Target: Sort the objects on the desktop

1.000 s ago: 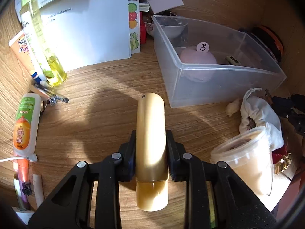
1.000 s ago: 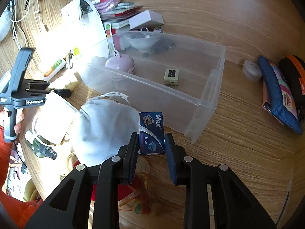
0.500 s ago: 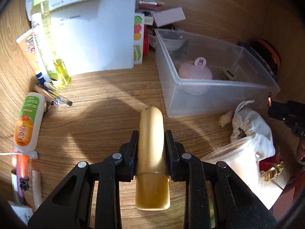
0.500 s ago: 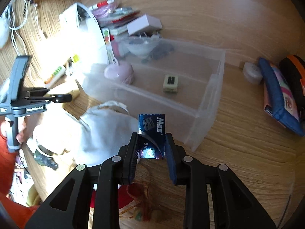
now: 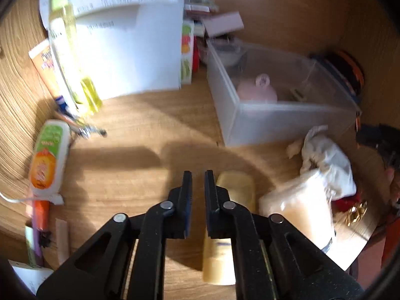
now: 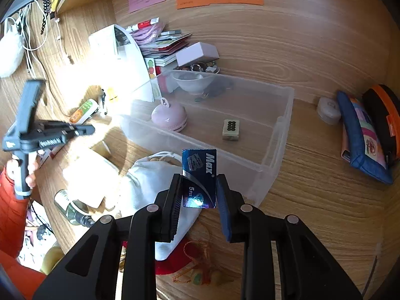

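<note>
Blue, glossy and flat, the small cardboard packet marked "Max" [image 6: 200,175] stands upright between the black fingers of the right gripper [image 6: 198,197], which are clamped on its lower half; its top edge pokes up above the fingertips. It hangs in front of the near wall of the clear plastic storage bin [image 6: 282,130], with the white cloth drawstring pouch [image 6: 147,182] just behind and to the left of it on the wooden desk [image 6: 312,200]. Inside the bin sit a pink dome-shaped gadget [image 6: 170,116], a small beige block with black dots [image 6: 231,130] and a translucent white bowl [image 6: 190,82]. Over on the left, the left gripper [image 5: 198,195] has its two fingers drawn together with only a thin slit between them and nothing caught there. The golden-yellow squeeze tube [image 5: 231,215] lies flat on the wood just to the right of those fingers, partly hidden under the right finger, untouched by the pads. A translucent plastic tub with a pale filling [image 5: 300,207] stands close beside the tube on its far side, and the bin [image 5: 235,105] lies beyond, well apart from the claw. An orange-and-green labelled tube [image 5: 47,157] lies off to the left by the desk's edge.
</note>
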`<control>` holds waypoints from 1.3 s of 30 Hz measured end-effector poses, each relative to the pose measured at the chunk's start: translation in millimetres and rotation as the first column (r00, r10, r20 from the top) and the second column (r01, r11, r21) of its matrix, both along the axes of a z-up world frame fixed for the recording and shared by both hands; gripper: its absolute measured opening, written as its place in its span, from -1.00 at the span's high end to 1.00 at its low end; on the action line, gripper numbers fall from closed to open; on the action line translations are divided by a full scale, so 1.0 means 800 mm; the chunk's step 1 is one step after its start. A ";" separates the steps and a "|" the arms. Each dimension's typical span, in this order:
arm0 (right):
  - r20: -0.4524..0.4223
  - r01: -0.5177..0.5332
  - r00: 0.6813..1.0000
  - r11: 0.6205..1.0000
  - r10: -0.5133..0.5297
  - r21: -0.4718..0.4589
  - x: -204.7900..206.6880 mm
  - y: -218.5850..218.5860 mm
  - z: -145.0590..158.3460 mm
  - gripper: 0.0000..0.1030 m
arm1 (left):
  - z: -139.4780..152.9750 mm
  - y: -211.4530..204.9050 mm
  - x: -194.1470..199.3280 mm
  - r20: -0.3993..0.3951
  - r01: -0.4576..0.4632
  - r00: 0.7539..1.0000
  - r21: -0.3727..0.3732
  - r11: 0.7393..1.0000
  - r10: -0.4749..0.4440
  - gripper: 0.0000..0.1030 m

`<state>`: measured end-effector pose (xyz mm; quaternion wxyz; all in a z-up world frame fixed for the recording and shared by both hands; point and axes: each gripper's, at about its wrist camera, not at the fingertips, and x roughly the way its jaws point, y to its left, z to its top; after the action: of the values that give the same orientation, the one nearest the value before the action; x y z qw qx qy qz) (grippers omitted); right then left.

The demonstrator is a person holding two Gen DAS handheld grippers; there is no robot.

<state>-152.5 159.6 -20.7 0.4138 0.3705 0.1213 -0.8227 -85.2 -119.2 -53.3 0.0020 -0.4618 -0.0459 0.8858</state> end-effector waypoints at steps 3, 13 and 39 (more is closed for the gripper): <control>0.011 0.010 1.000 1.000 -0.010 0.008 -0.003 0.002 -0.004 0.52 | -0.008 0.002 0.004 0.023 -0.005 1.000 -0.002 1.000 0.005 0.70; 0.035 0.013 0.999 1.000 -0.014 0.005 -0.006 0.003 -0.013 0.52 | 0.025 0.021 0.039 -0.051 0.070 0.996 -0.010 0.998 -0.070 -0.22; -0.001 -0.029 1.000 0.998 0.029 -0.060 0.010 -0.008 0.012 0.52 | 0.028 0.034 0.013 -0.068 0.062 0.995 -0.067 0.996 -0.067 0.07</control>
<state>-144.2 153.5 -11.3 0.4366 0.3562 0.1020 -0.8198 -75.1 -92.0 -31.2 0.0171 -0.4313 -0.0020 0.9020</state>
